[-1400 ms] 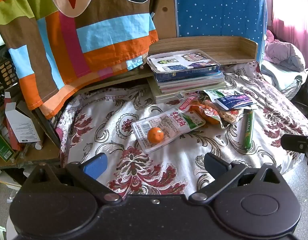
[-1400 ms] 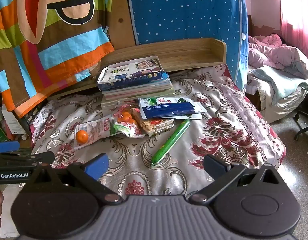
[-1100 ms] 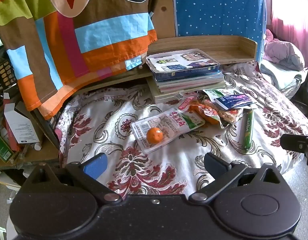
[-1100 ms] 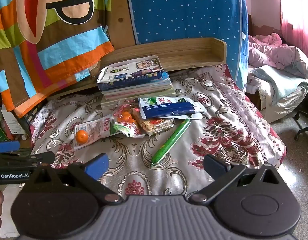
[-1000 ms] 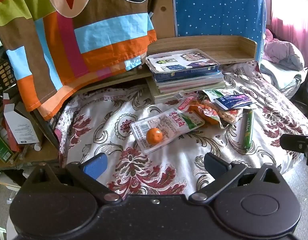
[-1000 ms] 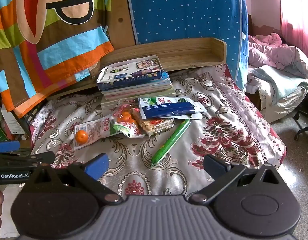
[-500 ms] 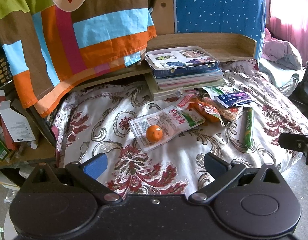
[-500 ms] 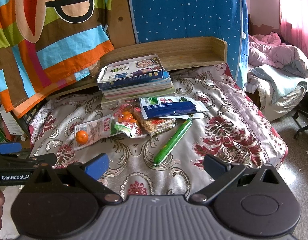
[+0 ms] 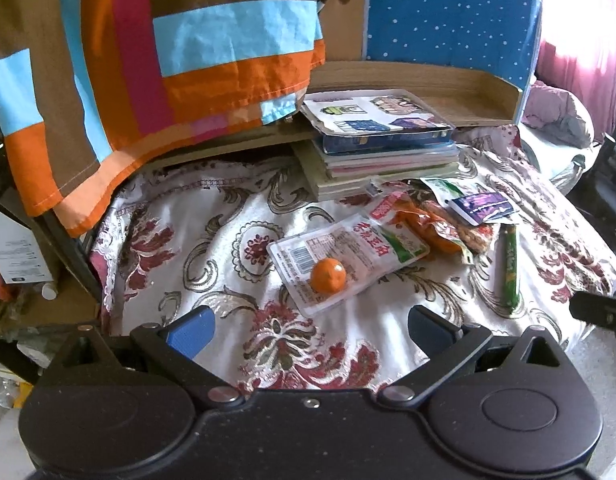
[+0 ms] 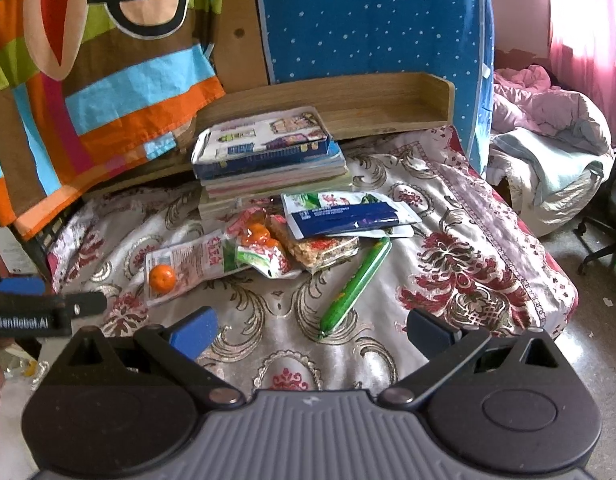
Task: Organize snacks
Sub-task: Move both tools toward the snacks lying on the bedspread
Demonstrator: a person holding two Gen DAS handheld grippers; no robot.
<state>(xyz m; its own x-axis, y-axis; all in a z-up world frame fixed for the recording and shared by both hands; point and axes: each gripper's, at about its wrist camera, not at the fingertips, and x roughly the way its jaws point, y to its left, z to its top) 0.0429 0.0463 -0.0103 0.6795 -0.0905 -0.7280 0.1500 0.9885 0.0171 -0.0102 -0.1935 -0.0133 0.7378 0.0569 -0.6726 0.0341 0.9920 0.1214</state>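
left gripper point(image 9: 310, 326) fingers wide with nothing in them, right gripper point(image 10: 312, 328) fingers wide too, small orange point(image 9: 328, 275) on a white snack bag point(image 9: 348, 254) on the flowery cloth point(image 9: 212, 264), green stick snack point(image 10: 356, 282) to the right, blue packet point(image 10: 348, 216) farther back near the stack of books point(image 10: 268, 160)

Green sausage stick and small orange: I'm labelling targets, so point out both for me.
green sausage stick point(image 10: 357, 285), right wrist view, middle of its wrapper.
small orange point(image 9: 328, 275), left wrist view, centre of the fruit.

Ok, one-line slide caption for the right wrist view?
Right gripper, jaws open, faces a floral tablecloth with a green sausage stick, snack packets, a small orange and stacked books.
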